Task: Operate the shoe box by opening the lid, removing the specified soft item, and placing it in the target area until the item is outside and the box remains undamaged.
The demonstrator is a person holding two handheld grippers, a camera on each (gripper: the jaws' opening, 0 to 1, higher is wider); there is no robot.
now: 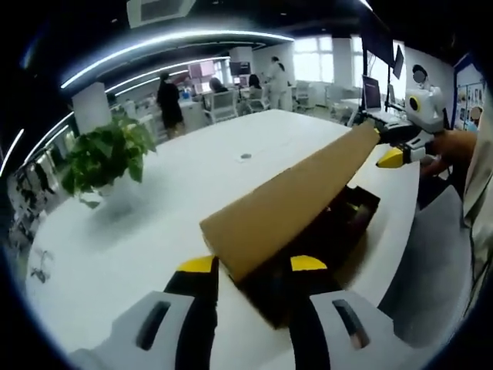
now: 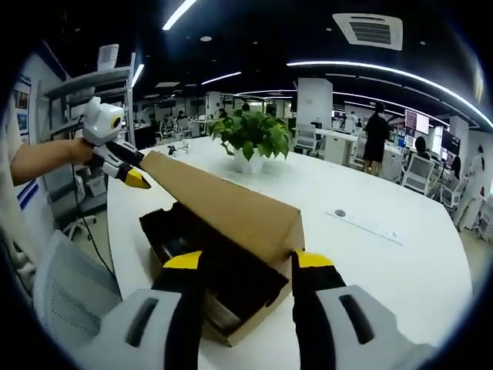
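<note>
A brown cardboard shoe box (image 1: 356, 253) lies on the white table (image 1: 146, 223) with its lid (image 1: 293, 196) lifted and tilted over it. Dark contents (image 1: 348, 220) show in the gap; I cannot make out what they are. My left gripper (image 1: 253, 264) is open, its yellow-tipped jaws either side of the lid's near end. The right gripper (image 1: 393, 146) sits at the lid's far end, held by a hand. In the right gripper view the lid (image 2: 223, 204) slopes over the box (image 2: 258, 320), my right gripper (image 2: 248, 260) stands open astride its near corner, and the left gripper (image 2: 127, 171) touches the far corner.
A potted green plant (image 1: 104, 158) (image 2: 253, 135) stands on the table beyond the box. A grey chair (image 2: 65, 297) is beside the table's edge near the box. A small round fitting (image 2: 340, 213) is set in the tabletop. People and desks fill the office behind.
</note>
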